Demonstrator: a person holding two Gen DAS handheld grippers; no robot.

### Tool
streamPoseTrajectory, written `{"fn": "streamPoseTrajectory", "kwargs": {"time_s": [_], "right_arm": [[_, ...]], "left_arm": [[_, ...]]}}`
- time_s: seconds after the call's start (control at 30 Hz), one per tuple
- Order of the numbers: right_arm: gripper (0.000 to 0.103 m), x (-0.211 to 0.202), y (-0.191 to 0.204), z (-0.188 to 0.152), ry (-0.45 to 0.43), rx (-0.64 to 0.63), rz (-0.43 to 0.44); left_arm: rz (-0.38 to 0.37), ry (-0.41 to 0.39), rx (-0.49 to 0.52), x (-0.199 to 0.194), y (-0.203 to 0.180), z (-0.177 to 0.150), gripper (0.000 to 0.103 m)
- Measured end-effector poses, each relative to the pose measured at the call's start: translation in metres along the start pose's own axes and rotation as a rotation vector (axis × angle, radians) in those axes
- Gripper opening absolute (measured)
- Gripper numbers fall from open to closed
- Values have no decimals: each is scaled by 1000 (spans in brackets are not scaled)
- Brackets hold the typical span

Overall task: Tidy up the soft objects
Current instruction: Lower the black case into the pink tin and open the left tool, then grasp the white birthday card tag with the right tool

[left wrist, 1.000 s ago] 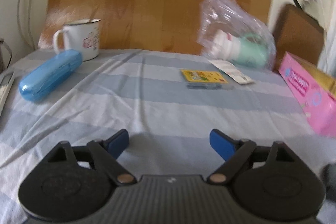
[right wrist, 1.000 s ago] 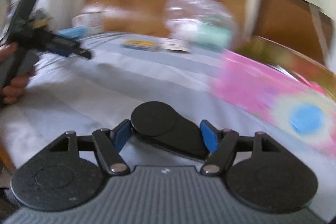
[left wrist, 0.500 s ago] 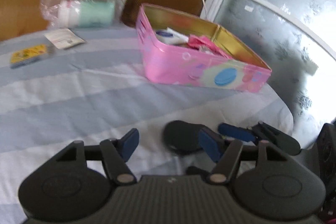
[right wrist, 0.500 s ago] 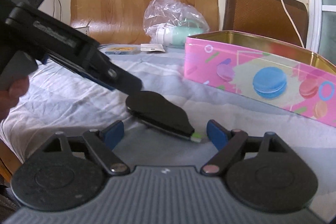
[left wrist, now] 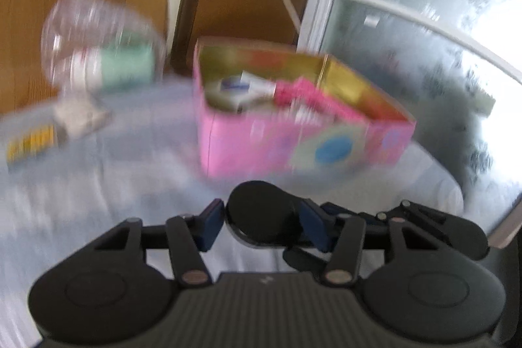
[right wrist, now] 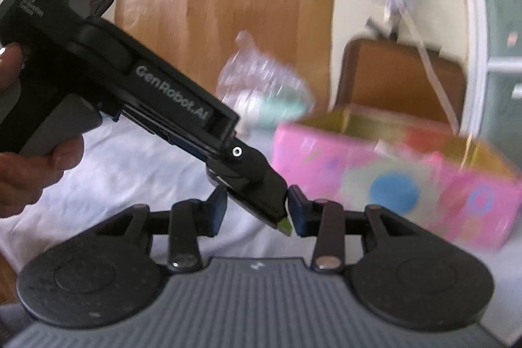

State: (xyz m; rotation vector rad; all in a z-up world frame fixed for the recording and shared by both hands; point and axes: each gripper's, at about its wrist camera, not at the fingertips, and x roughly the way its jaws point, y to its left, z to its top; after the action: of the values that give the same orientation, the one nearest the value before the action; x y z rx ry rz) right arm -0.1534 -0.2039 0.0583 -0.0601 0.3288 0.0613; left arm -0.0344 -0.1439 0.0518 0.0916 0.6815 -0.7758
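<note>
Surface: pale blue striped cloth (left wrist: pixel 114 185) over the desk, open pink tin box (left wrist: pixel 293 145) behind.
Object: flat black teardrop-shaped pouch (left wrist: pixel 261 214), long axis running between both grippers.
Left gripper (left wrist: pixel 261 222): fingers closing on its rounded end.
Right gripper (right wrist: pixel 257 211): fingers closing, seemingly pinching its narrow tip.

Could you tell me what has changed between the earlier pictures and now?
The left tongs swung rightward across the striped cloth to the black pad beside the pink tin and are closing on its round end. The right tongs, which opened wider for a moment, are closing on its narrow end. The tin and the plastic bag stayed where they were.
</note>
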Motion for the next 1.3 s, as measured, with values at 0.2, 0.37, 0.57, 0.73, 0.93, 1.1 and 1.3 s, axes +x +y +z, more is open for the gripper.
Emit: {"fn": "streamPoseTrajectory", "kwargs": {"time_s": [0.2, 0.37, 0.57, 0.73, 0.93, 1.1, 1.3], "right_arm": [[44, 28, -32, 34, -87, -41, -98], [44, 61, -56, 44, -73, -46, -128], [44, 88, -65, 34, -12, -37, -173], [46, 97, -70, 31, 18, 33, -223], [46, 82, -60, 30, -9, 55, -205], [45, 71, -36, 33, -46, 21, -161], [45, 81, 8, 48, -21, -20, -2]], "left_arm": [[15, -92, 40, 16, -13, 61, 51], [45, -112, 40, 48, -12, 91, 51], [69, -70, 7, 87, -3, 94, 52], [127, -53, 18, 97, -3, 83, 52], [117, -116, 0, 60, 6, 63, 54], [142, -166, -71, 15, 45, 25, 54], [398, -120, -205, -10, 132, -17, 54]]}}
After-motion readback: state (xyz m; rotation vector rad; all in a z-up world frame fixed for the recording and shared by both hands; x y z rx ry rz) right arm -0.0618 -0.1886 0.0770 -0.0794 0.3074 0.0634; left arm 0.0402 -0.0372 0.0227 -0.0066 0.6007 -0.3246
